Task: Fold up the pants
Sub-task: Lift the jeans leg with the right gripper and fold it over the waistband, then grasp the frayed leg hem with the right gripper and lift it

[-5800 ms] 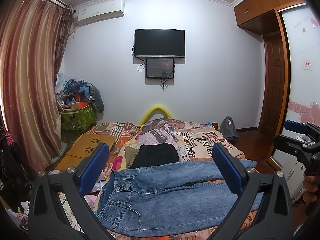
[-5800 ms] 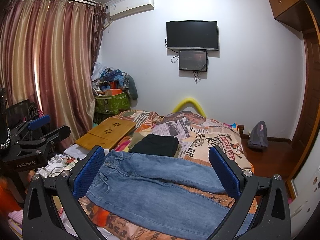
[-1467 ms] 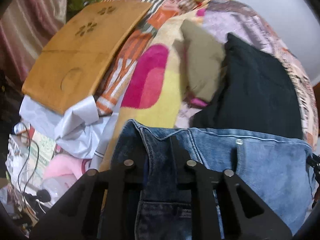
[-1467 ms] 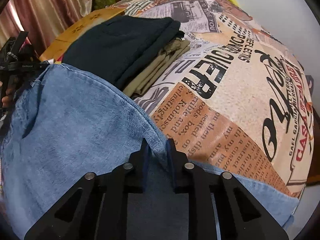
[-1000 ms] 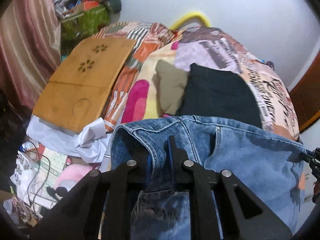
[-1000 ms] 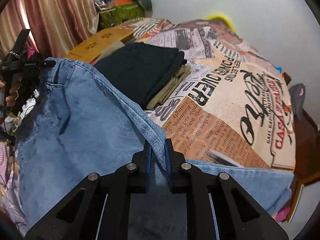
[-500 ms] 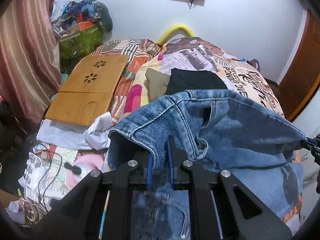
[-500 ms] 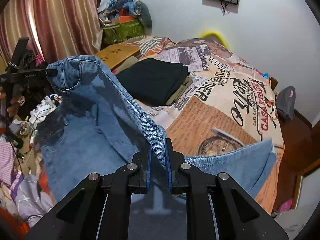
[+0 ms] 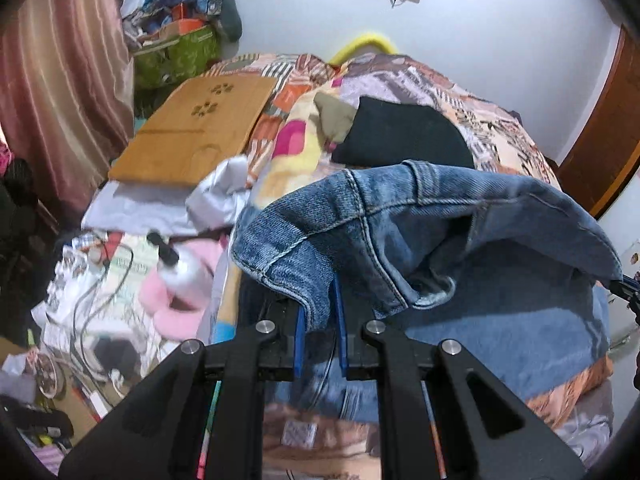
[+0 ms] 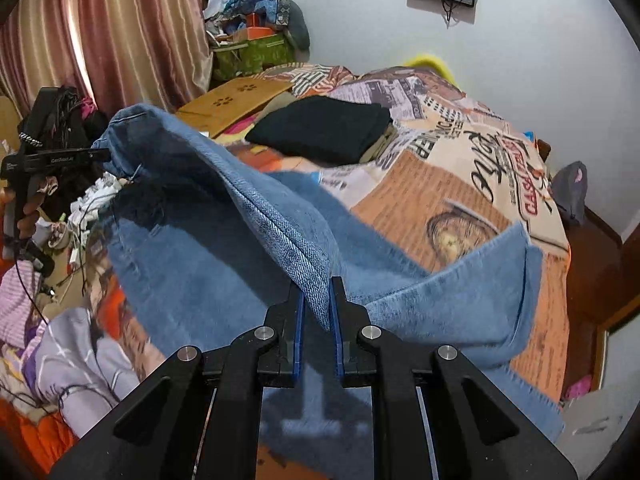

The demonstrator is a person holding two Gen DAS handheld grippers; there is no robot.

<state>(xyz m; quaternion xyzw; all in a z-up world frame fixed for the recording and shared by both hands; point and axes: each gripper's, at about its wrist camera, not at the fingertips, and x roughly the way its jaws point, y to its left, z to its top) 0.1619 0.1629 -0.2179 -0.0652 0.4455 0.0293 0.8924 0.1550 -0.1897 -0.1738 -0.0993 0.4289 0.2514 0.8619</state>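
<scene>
From my left wrist camera I see the left gripper clenched on the waistband corner of the jeans, the denim rising in a hump above the bed. Only this view shows the floor clutter on the left: a pink slipper, cables and papers beside the mattress. My right wrist camera shows what the left cannot: the right gripper clamped on a folded seam edge farther along the same jeans, a trouser-leg end draped toward the right side of the bed, and the left gripper seen side-on, held by a hand, pinching the far corner. The lifted jeans span between the two grips, the lower layer lying on the printed bedspread. Beyond the jeans, a folded black garment sits well apart, with bare bedspread between. A wooden board lies at the bed's left edge.
</scene>
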